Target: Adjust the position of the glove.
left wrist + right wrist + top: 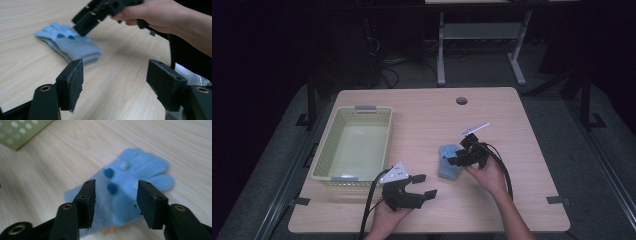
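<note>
Wooden table (422, 115), unlabelled blue glove (130, 187) beneath right gripper (115, 202).

A pale green perforated basket (354, 145) stands on the left part of the light wooden table (422, 115), its grey handles at the far and near rims. A round cable hole (461, 100) sits in the tabletop toward the far edge, right of centre. Beyond the table, on the dark floor, stands a white-legged table frame (482, 45) with cables (387, 62) lying to its left.
</note>
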A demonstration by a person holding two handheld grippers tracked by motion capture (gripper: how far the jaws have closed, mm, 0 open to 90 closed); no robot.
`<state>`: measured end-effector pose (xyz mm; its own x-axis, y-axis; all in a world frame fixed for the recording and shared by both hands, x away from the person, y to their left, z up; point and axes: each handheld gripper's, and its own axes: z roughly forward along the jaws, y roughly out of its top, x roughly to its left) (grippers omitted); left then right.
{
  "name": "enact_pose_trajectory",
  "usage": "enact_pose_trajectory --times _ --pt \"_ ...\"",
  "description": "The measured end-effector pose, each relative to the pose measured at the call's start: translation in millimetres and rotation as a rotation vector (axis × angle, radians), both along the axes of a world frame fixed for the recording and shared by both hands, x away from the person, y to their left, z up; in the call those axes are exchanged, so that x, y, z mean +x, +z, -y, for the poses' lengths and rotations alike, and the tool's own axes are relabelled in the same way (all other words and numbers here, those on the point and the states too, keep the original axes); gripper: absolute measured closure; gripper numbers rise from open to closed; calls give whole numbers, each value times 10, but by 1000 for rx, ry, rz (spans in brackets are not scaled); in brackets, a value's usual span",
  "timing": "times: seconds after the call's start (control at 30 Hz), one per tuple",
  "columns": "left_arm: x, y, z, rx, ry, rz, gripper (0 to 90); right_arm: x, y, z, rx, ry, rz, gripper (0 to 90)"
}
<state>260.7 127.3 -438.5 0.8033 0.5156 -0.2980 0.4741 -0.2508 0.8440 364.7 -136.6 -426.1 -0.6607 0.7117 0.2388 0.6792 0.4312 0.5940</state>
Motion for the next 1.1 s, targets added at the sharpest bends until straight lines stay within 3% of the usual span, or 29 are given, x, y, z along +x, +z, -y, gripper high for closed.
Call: enact_pose_trajectory --times 0.07,0.3,0.37,0.53,0.63,0.73,0.8,1.0,1.1 --pt "69 7 31 4 29 -26 312 -23 0 68 38 -34 -24 432" --pt "342 22 156 -5 110 -116 328 -137 -83 281 169 -131 -49 414" --pt "428 23 195 7 137 -140 341 -164 -133 321 194 -162 -85 404" --pt "648 -69 291 21 161 -272 365 -220 -223 367 247 -191 -118 411" --pt "721 -107 322 7 182 -312 386 -254 -261 379 290 -212 -129 430" --pt "775 -127 329 -9 191 -340 407 -268 -296 378 303 -221 -141 435" --pt "842 -156 334 -43 210 -382 440 -268 -351 359 325 -215 -176 435" --pt "922 -217 383 -48 213 -457 477 -264 -375 335 326 -233 -190 449" --pt "934 -242 403 -47 214 -472 486 -264 -391 335 335 -242 -212 460"
